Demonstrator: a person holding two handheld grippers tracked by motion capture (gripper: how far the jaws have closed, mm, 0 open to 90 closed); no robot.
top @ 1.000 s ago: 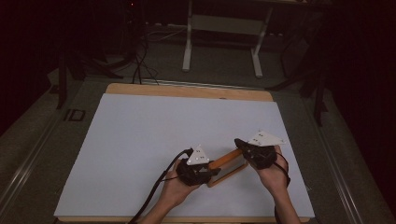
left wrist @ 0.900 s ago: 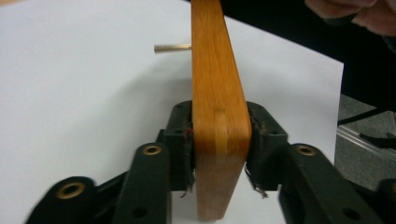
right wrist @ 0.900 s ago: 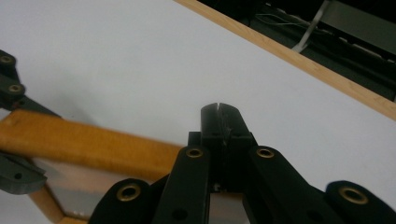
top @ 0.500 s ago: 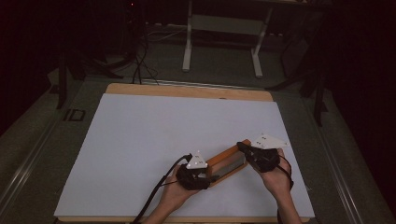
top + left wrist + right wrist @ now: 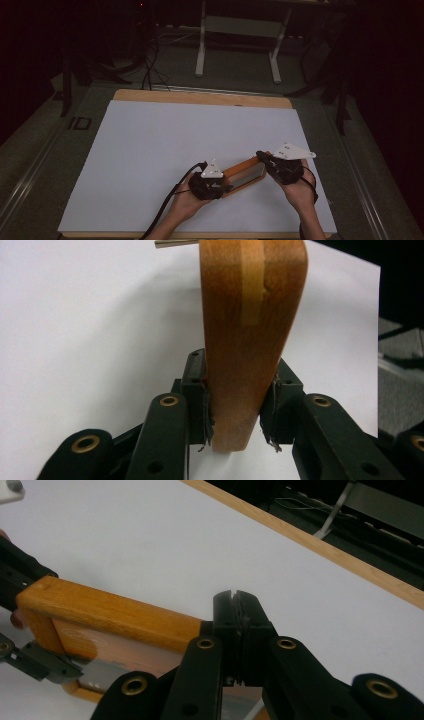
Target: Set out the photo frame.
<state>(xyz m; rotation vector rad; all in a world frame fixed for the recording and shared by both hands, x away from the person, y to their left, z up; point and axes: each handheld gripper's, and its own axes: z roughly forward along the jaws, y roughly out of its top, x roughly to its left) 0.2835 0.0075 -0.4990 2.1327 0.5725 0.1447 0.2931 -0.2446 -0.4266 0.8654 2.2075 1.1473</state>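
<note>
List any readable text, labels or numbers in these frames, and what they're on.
None can be read.
Wooden frame: a faint oval stamp on its inner panel, too blurred to read.
Grey plates on the left gripper and right gripper: small dark marks, too small to tell.
White sheet: blank.

Wooden frame (image 5: 252,340) top cut off by edge, its far end behind right hand-held gripper (image 5: 235,610), pads' contact unclear
</note>
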